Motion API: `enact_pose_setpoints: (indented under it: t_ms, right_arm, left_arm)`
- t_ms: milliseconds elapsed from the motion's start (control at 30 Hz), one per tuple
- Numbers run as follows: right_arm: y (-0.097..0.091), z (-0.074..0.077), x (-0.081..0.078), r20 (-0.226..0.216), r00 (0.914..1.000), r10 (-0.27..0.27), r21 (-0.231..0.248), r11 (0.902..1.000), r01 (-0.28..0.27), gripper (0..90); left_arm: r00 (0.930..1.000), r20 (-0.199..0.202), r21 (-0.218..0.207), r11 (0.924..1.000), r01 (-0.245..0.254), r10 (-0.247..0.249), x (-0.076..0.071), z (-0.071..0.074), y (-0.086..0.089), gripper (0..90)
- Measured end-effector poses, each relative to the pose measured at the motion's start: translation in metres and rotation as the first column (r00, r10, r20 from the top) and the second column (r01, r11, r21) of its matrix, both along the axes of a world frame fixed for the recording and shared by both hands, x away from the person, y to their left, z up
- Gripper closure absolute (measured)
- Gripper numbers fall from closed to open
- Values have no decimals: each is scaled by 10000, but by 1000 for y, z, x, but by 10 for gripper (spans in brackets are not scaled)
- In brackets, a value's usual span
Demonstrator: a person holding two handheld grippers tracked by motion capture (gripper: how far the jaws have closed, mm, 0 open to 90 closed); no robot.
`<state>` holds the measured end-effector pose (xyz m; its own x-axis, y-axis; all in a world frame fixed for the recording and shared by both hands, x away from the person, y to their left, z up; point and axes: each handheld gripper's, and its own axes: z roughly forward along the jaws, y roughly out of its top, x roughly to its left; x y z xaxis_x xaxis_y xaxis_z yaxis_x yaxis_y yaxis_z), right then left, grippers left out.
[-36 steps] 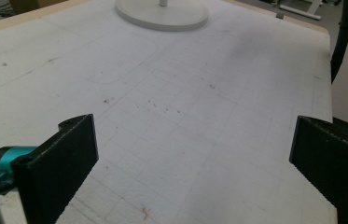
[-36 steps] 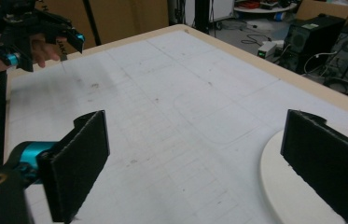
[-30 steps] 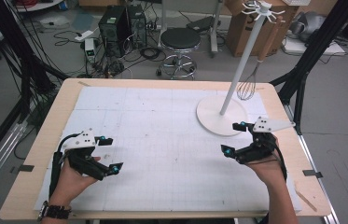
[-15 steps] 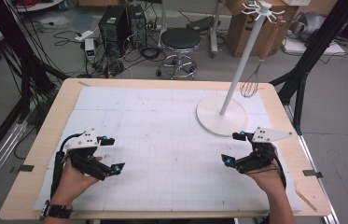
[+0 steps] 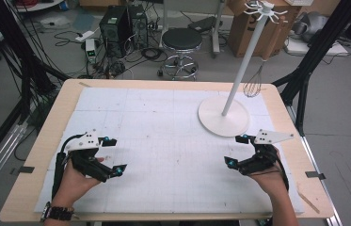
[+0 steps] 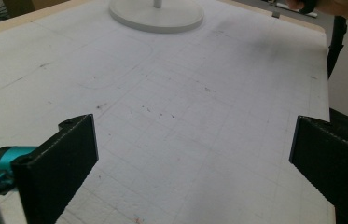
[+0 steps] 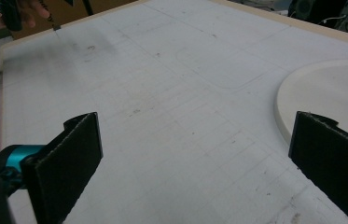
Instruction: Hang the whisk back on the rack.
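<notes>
Right gripper (image 5: 239, 150) drawn back nearer since earlier frame; left gripper (image 5: 113, 155) unmoved. Both fingers spread wide, empty, resting low over surface (image 5: 163, 127). Whisk (image 5: 253, 84) hanging on stand (image 5: 223, 115), far right, long axis vertical, closest to right gripper.

Left gripper (image 5: 112, 154): black body, grey three-cornered plate on top, teal fittings at the fingers (image 6: 59, 163), black cable looping back along the wrist. Right gripper (image 5: 238, 149): same black build, same grey plate, teal accents beside flat, rectangular, matt black fingers (image 7: 66, 161). Left hand (image 5: 76, 176): dark beaded band at the wrist. Forearms bare, no sleeves.
</notes>
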<state>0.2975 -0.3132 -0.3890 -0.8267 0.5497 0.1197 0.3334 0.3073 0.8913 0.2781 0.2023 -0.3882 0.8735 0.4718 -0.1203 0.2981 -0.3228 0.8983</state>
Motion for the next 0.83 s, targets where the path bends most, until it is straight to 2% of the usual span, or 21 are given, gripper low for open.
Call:
enact_pose_setpoints:
  t_ms: [167, 833]
  right_arm:
    - [2, 0, -2, 10, 10000, -43, -149, 9999, 44, 18]
    - [0, 0, 0, -15, 9998, -177, -129, 9998, 177, 18]
  left_arm:
    - [10000, 2, -83, 10000, 44, -44, -2, 1, 0, 16]
    - [10000, -62, -28, 10000, 8, -8, 1, -2, 0, 16]
